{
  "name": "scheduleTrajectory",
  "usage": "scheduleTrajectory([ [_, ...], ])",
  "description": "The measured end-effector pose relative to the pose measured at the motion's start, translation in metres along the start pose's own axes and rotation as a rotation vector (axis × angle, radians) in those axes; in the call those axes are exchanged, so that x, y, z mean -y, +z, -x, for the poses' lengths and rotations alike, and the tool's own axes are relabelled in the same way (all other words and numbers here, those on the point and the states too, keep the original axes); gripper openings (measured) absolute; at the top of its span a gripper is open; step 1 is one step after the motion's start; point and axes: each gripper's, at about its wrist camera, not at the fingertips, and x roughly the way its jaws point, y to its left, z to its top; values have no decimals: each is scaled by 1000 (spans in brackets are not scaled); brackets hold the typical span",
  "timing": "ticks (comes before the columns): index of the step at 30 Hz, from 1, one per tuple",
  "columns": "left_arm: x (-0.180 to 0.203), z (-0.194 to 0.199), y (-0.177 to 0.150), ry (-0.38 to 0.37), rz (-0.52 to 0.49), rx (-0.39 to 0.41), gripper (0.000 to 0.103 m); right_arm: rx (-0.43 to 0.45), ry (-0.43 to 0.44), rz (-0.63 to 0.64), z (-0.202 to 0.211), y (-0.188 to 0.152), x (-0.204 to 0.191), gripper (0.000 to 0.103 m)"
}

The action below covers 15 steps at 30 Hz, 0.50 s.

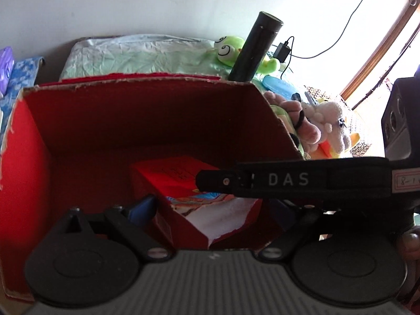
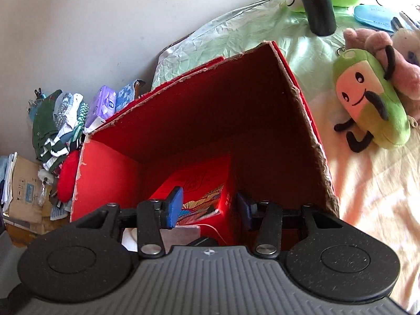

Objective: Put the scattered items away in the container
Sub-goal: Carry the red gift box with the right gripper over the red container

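Observation:
A big red cardboard container (image 1: 131, 120) (image 2: 210, 110) stands open on the bed. Inside it, low down, is a small red box (image 1: 178, 176) (image 2: 199, 181) with a torn white patch and a colourful print. My left gripper (image 1: 212, 208) spans this box with jaws wide; its left blue pad (image 1: 143, 207) lies against the box's side, and the other pad is hidden behind the right gripper's black finger (image 1: 262, 181). My right gripper (image 2: 210, 207) reaches in from the side, with its blue pads (image 2: 174, 207) on either side of the same box.
On the pale green sheet beyond the container are a black cylinder (image 1: 257, 47) (image 2: 319, 2) and a green frog plush (image 1: 231, 50). To its right lie a green plush with a face (image 2: 372, 99) and pink and white plush toys (image 1: 323, 123). Clothes (image 2: 60, 126) pile up at the left.

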Motion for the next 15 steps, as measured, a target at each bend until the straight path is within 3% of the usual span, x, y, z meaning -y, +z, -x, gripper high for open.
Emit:
scheduleTrajectory([
  [7,-22,-20,3,-47,85,-106,92,-44,-72,91,-16,-3,-8,43],
  [12,-21,-25,8,-49,64,-129,92,-65,-84,98,-19,1,-5,43],
  [15,-15,-31,10,-12,20,-143,92,-82,-65,84,-17,4,-4,45],
])
